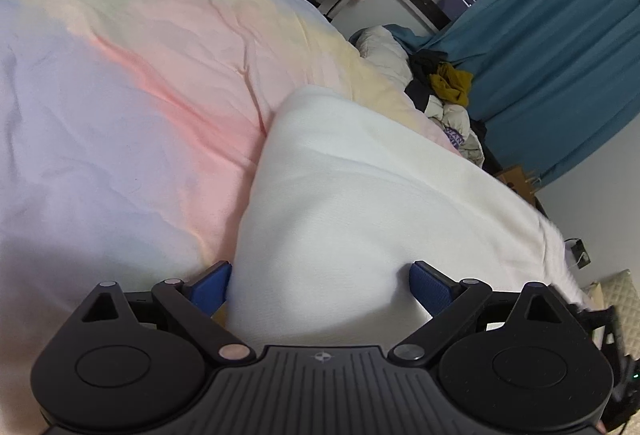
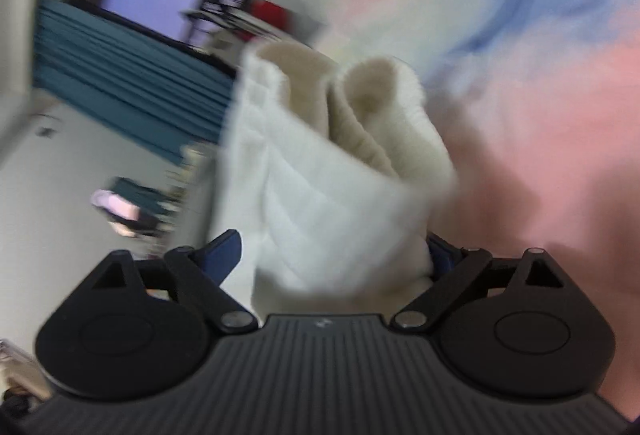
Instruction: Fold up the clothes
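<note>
White garment mid-fold on the bed; both claws stand wide.

The left claw [image 1: 320, 285] is spread, its blue pads apart, with a smooth fold of the white garment [image 1: 360, 195] bulging between them; whether the pads press it I cannot tell. The right claw [image 2: 334, 253] is released wide, and the garment [image 2: 320, 175] stands bunched between its pads with fleecy inner layers exposed; the blurred view shows no firm pinch. The garment lies on the pastel bedspread [image 1: 120, 95] near the bed's edge. Judged state: at least one fold is made, but the bundle is loose and uneven. A clothes pile [image 1: 448, 87] beyond looks unfolded.
</note>
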`<action>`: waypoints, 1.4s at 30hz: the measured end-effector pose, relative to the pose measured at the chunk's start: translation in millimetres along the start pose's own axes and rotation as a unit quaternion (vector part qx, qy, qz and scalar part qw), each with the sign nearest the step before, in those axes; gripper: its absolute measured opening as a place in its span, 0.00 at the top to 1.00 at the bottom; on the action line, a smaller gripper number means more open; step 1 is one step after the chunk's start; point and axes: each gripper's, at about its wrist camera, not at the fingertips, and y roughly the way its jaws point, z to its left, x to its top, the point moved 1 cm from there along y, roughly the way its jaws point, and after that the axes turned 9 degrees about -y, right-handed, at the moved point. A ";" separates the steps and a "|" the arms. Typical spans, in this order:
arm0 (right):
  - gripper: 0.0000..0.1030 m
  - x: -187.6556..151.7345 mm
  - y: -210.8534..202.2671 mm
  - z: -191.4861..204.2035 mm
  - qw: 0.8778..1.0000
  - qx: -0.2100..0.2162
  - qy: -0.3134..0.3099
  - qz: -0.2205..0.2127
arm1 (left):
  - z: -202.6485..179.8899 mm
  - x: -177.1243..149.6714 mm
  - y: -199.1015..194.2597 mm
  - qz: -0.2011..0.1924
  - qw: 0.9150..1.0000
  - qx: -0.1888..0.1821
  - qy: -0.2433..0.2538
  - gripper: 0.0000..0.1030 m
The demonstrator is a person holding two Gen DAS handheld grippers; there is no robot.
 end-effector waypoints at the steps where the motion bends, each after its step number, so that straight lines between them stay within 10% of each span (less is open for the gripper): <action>1: 0.08 0.9 -1.3 3.2 1.000 0.007 -0.004 -0.005 | 0.6 0.1 0.9 0.000 1.000 -0.002 0.001 0.08; 5: 0.15 -3.5 14.4 -15.7 0.999 -0.042 0.023 0.015 | 5.2 1.3 13.0 0.018 1.000 -0.009 -0.001 0.15; 12: 0.56 -1.5 11.9 5.5 0.997 -0.077 -0.022 -0.009 | -5.3 0.0 6.0 -0.001 1.000 0.000 0.014 0.49; 23: 0.61 75.8 -64.3 68.4 0.983 0.016 -0.098 -0.154 | -142.4 10.1 -31.7 -0.058 0.992 -0.096 0.051 0.58; 33: 0.61 169.6 -151.5 -20.3 0.935 -0.023 -0.052 -0.351 | -355.2 -28.9 121.7 -0.011 0.965 -0.199 0.169 0.58; 42: 0.61 148.5 -163.6 -182.4 0.885 -0.136 0.091 -0.437 | -429.9 -138.7 310.8 0.114 0.937 -0.190 0.272 0.58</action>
